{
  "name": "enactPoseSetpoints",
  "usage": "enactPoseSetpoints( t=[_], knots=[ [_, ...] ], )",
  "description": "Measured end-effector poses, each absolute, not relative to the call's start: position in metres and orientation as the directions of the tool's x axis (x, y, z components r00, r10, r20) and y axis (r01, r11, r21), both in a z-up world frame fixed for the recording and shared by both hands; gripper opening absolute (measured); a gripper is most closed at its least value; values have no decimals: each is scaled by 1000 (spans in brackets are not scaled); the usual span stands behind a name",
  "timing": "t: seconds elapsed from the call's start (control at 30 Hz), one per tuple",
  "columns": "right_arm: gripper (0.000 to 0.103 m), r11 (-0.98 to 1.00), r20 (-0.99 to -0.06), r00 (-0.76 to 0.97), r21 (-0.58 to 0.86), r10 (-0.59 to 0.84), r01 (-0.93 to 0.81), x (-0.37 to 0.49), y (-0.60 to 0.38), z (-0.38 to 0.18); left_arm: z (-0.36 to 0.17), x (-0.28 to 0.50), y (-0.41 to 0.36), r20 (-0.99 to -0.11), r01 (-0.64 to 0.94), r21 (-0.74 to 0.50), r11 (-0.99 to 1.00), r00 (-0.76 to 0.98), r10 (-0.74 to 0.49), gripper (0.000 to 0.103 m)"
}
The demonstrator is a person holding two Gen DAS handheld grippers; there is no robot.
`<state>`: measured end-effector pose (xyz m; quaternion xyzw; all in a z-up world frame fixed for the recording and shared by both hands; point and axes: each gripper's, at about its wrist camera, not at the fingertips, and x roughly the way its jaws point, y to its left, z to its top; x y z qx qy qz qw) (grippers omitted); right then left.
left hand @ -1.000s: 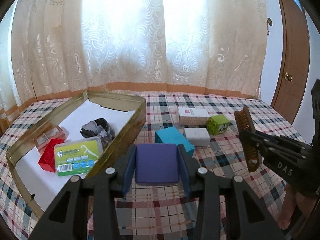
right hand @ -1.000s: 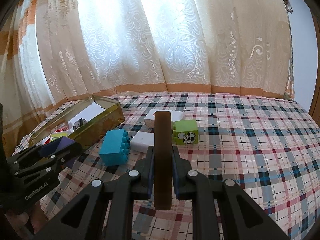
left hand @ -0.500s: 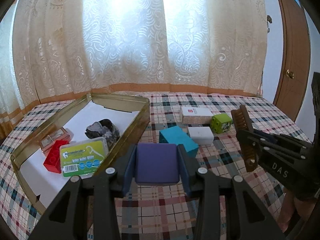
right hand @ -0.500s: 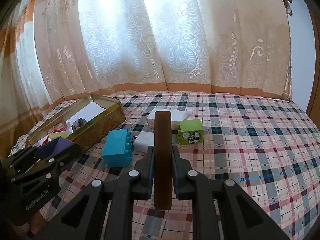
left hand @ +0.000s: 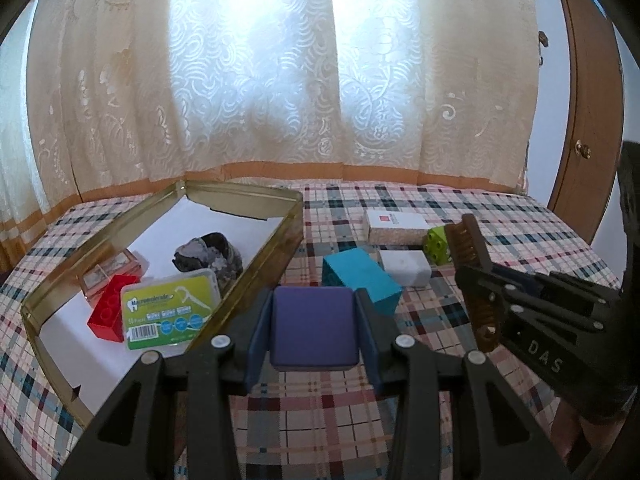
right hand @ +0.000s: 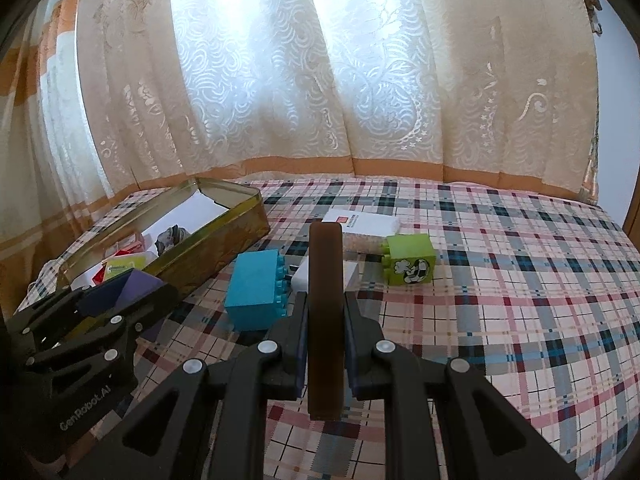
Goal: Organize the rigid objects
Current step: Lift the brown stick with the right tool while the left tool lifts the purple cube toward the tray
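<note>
Right gripper (right hand: 324,344) clamps brush (right hand: 325,312); bristles (left hand: 472,264) show only leftward.

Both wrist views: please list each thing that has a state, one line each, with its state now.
Left gripper: fingers shut on the purple block.
Right gripper: fingers shut on the brown brush, held edge-up.
Gold tin: open, no lid on it, partly filled.
Floss pick box: closed, lying flat in the tin.
Teal brick: on its side, studs pointing sideways.
Green brick: also on its side.
</note>
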<state>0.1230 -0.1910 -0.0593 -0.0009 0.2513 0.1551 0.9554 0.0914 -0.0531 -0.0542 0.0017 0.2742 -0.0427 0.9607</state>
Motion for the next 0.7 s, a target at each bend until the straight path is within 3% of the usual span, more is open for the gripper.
enactPoseSetpoints(
  t=[0.7],
  knots=[
    [17,934,-454,822,73,345,-351,115,-174,-58,-53,86,-35,-522,57,-41,998,850,-70,39]
  ],
)
